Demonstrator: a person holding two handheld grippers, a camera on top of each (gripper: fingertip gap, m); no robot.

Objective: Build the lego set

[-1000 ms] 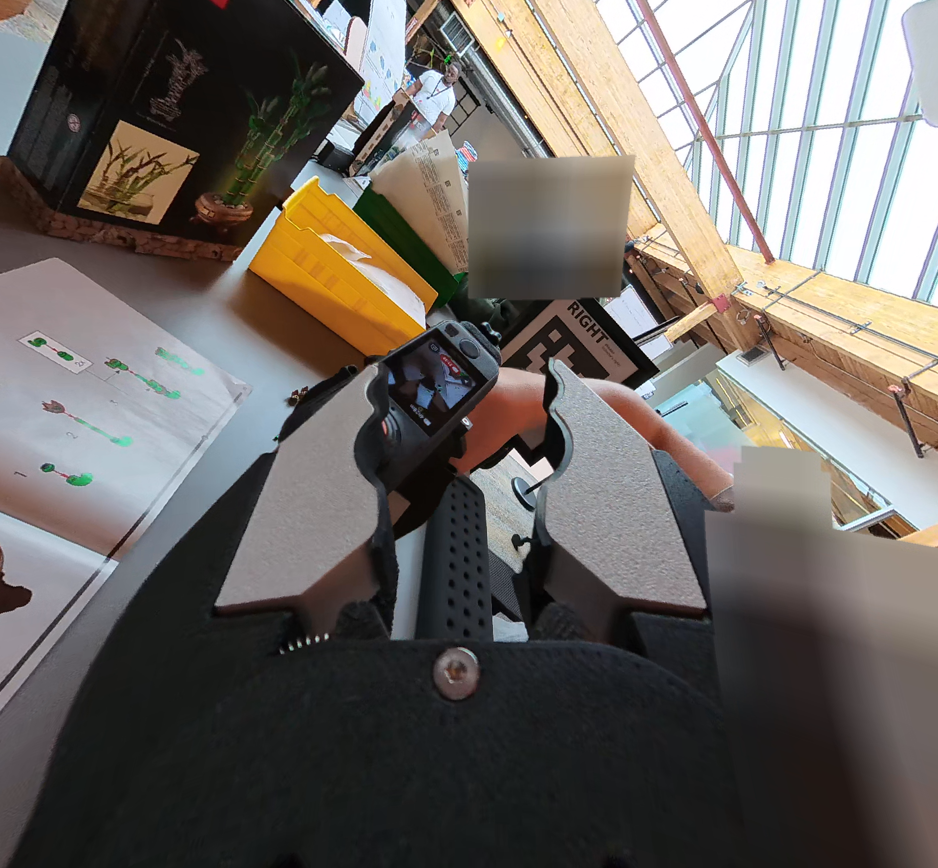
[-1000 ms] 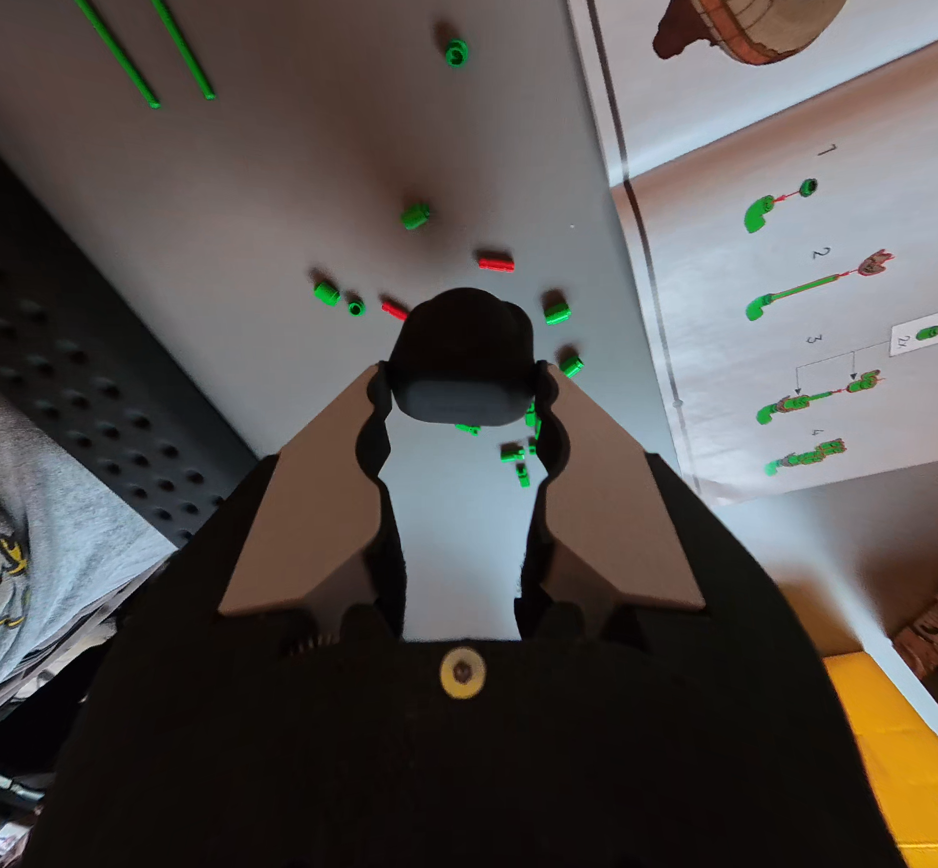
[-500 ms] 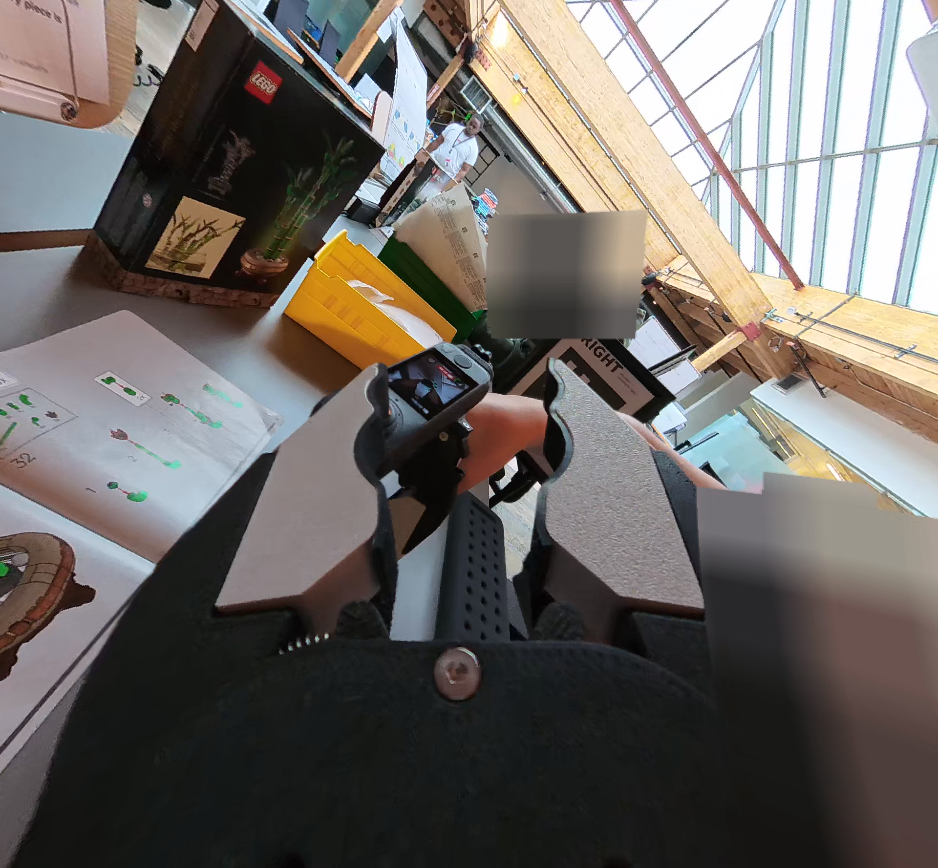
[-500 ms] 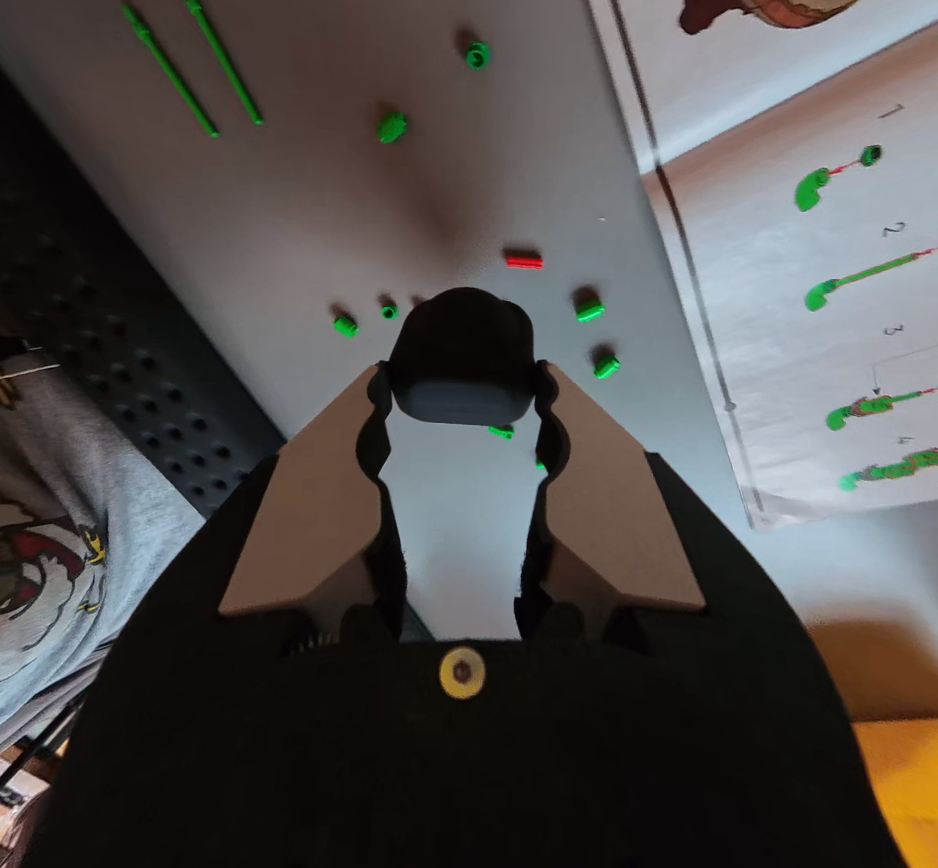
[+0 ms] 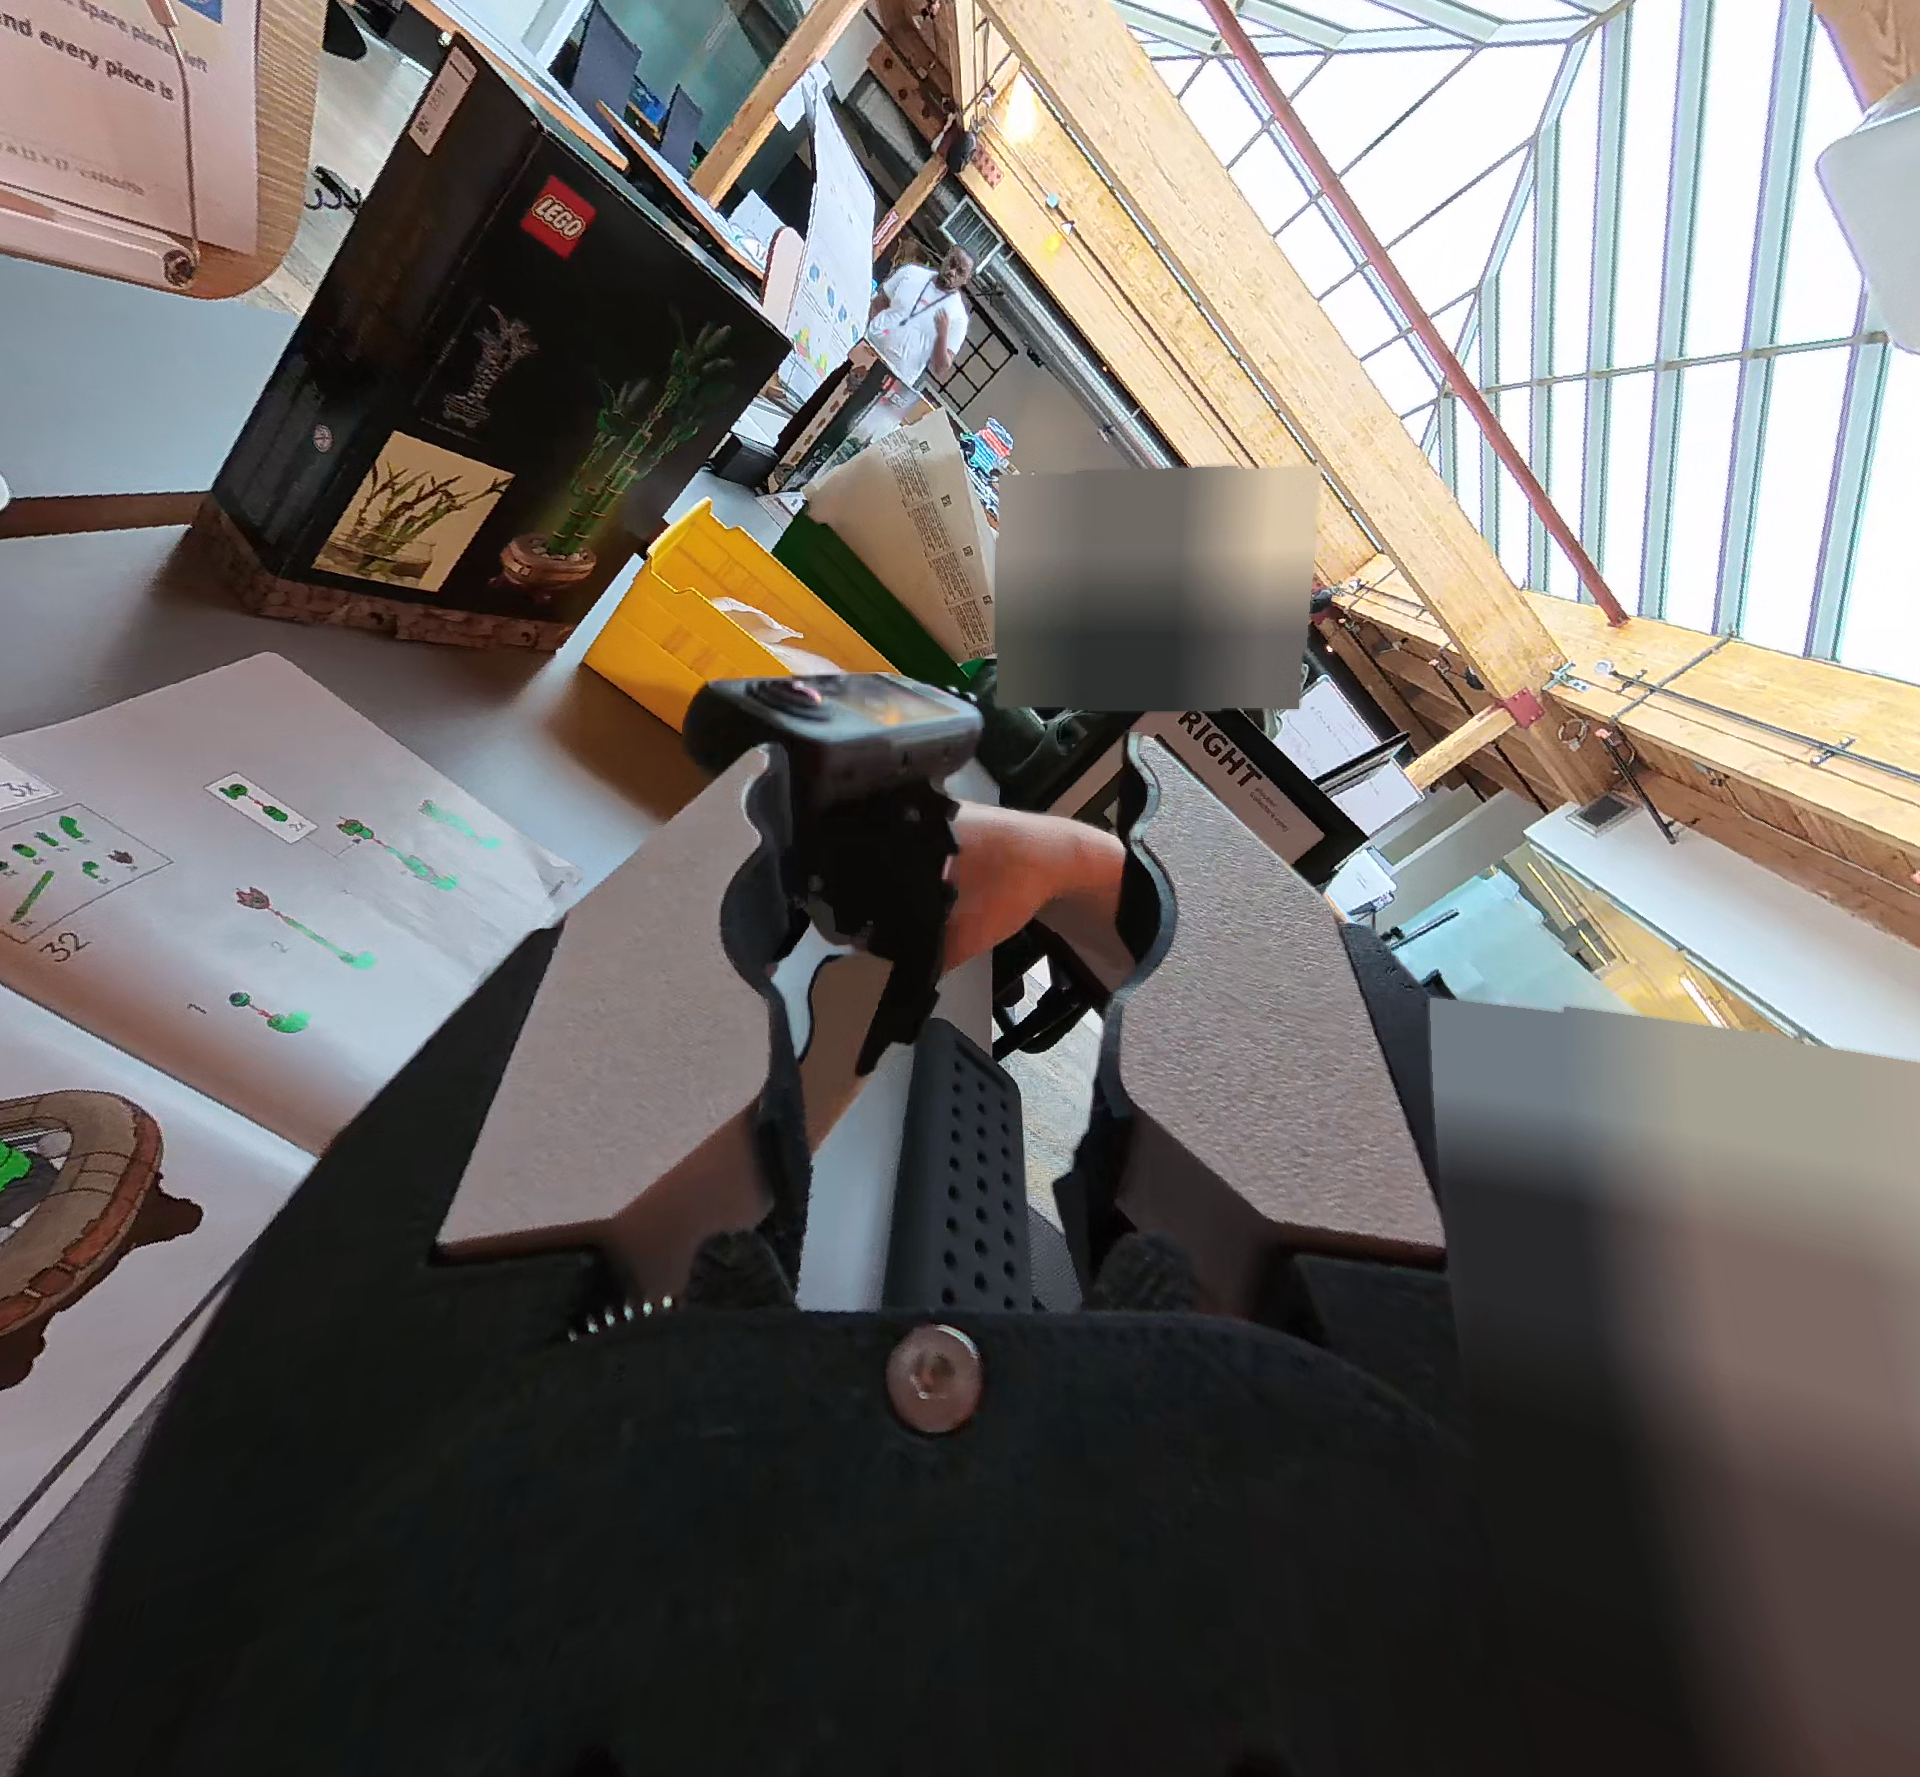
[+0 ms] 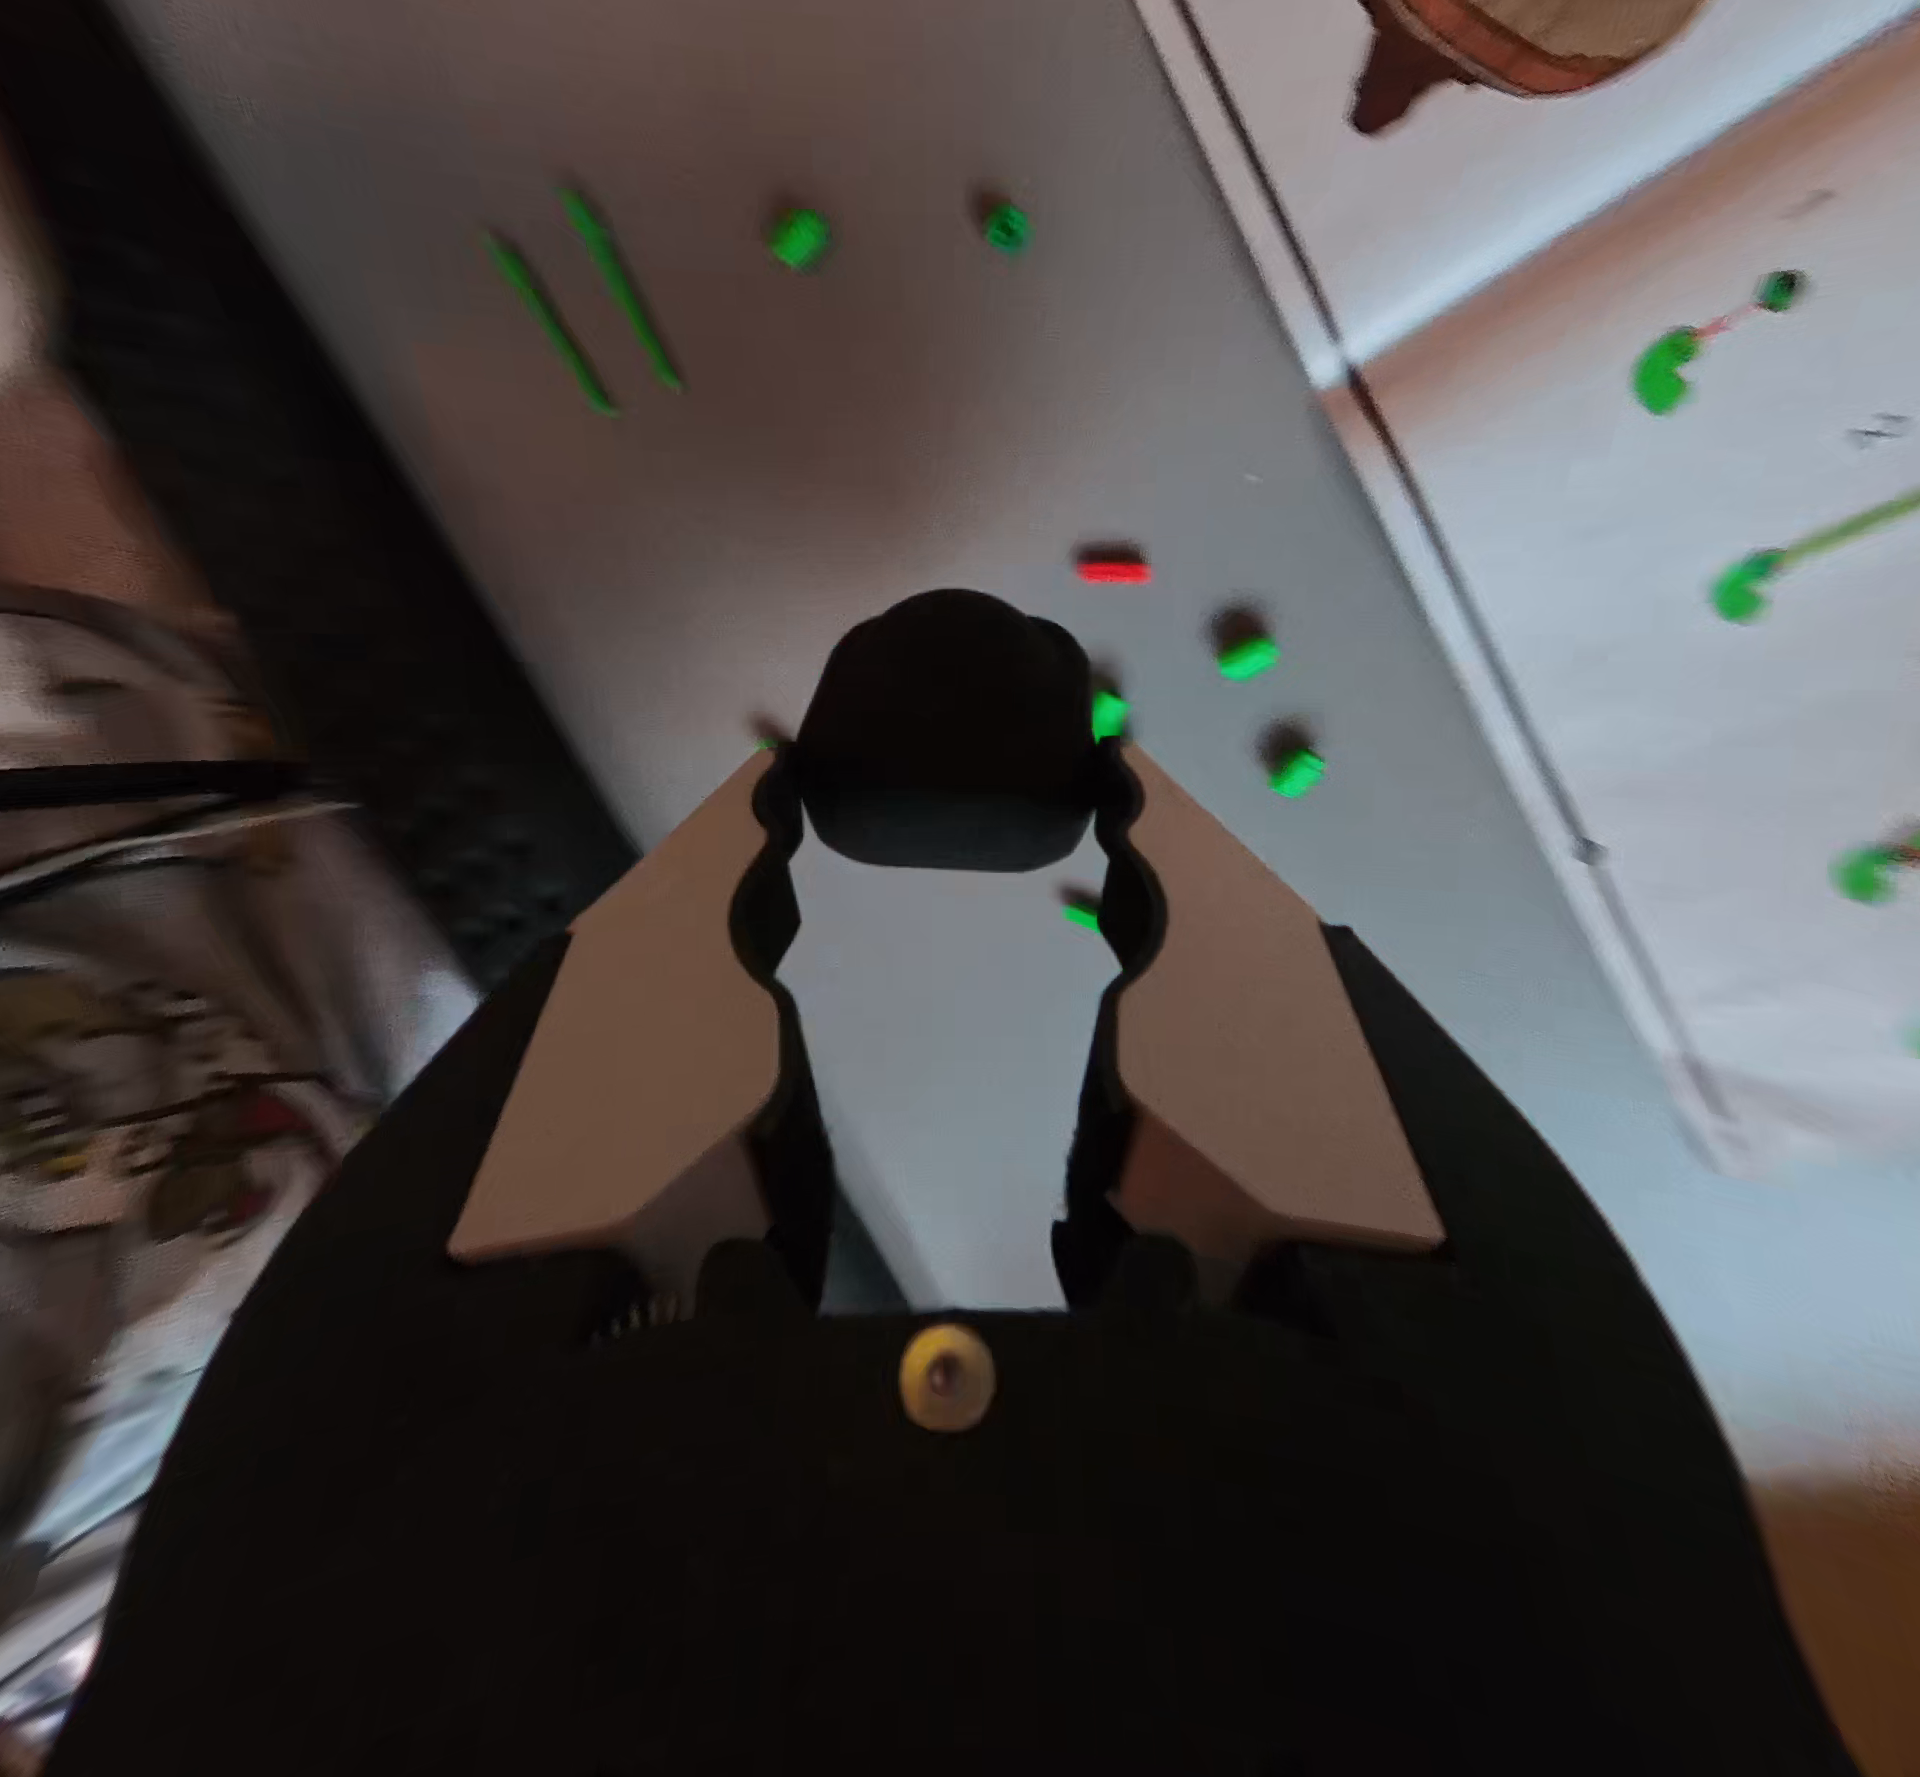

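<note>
In the right wrist view my right gripper [image 6: 943, 761] is shut on a dark rounded piece [image 6: 940, 740] and holds it above the grey table [image 6: 831, 65]. Below it lie two long green rods [image 6: 551, 325], several small green pieces [image 6: 1245, 657] and a red pin [image 6: 1112, 571]. This view is blurred. The open instruction booklet [image 6: 1558, 584] lies to the right. In the left wrist view my left gripper [image 5: 948, 771] is open and empty, pointing up at the right gripper's camera body [image 5: 842, 730] and the hand [image 5: 1029, 875] holding it. The booklet [image 5: 260, 844] lies at the left.
A black set box [image 5: 499, 397] stands at the back of the table. A yellow bin [image 5: 717, 626] and a green bin [image 5: 862, 584] sit beside it. A dark perforated strip [image 6: 312, 480] runs along the table's edge. A person [image 5: 920, 319] stands far off.
The right gripper has moved over the table with the dark piece still in it; the loose pieces slid down the view. In the left view the right gripper's camera has tilted away.
</note>
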